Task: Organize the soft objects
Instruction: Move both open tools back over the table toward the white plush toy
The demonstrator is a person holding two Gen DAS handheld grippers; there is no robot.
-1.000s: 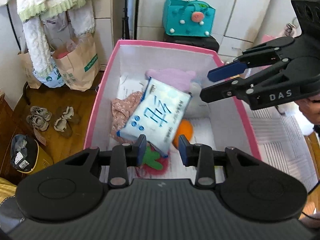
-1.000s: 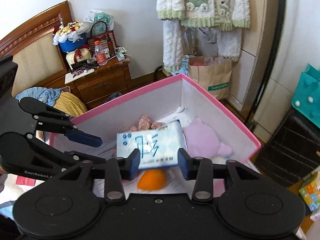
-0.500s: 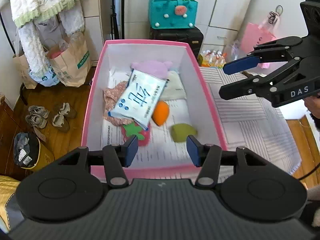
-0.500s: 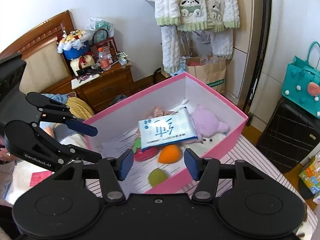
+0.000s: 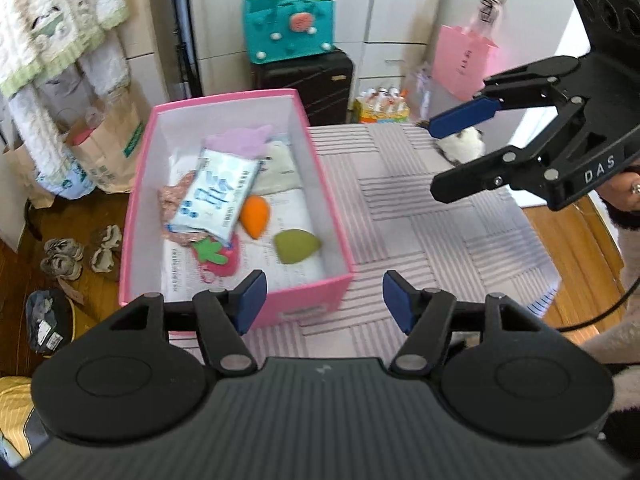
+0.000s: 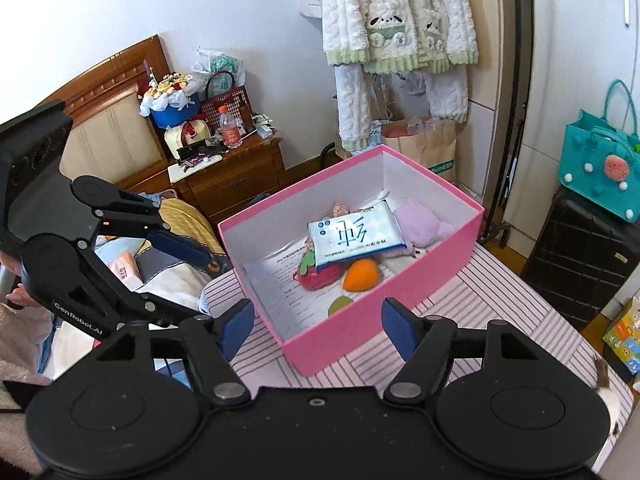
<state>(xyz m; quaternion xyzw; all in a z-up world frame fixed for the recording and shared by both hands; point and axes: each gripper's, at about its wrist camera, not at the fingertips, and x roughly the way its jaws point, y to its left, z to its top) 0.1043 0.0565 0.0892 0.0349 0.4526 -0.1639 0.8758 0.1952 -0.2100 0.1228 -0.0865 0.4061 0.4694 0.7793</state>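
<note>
A pink box [image 5: 334, 216] [image 6: 384, 320] stands on a striped tabletop. In it lie a tissue pack [image 5: 216, 198] [image 6: 354, 236], a purple plush [image 5: 244, 142] [image 6: 420, 220], an orange sponge [image 5: 256, 216] [image 6: 360, 274], a green sponge [image 5: 296, 245] [image 6: 340, 304], a strawberry toy [image 5: 216, 254] [image 6: 318, 274] and a patterned cloth [image 5: 172, 200]. My left gripper [image 5: 322, 306] is open and empty, above the box's near end. My right gripper [image 6: 316, 322] is open and empty, near the box's corner. A black-and-white plush [image 5: 464, 144] [image 6: 610, 400] lies on the tabletop, partly hidden.
The striped tabletop [image 5: 420, 216] stretches right of the box. A black suitcase [image 5: 308, 80] with a teal bag [image 5: 290, 26] stands behind. Paper bags [image 5: 108, 152] and shoes [image 5: 64, 258] are on the floor to the left. A nightstand [image 6: 228, 184] and bed are beyond.
Both grippers have pulled back and up from the box and opened wider. The tissue pack stays in the box. More of the tabletop and the black-and-white plush have come into view.
</note>
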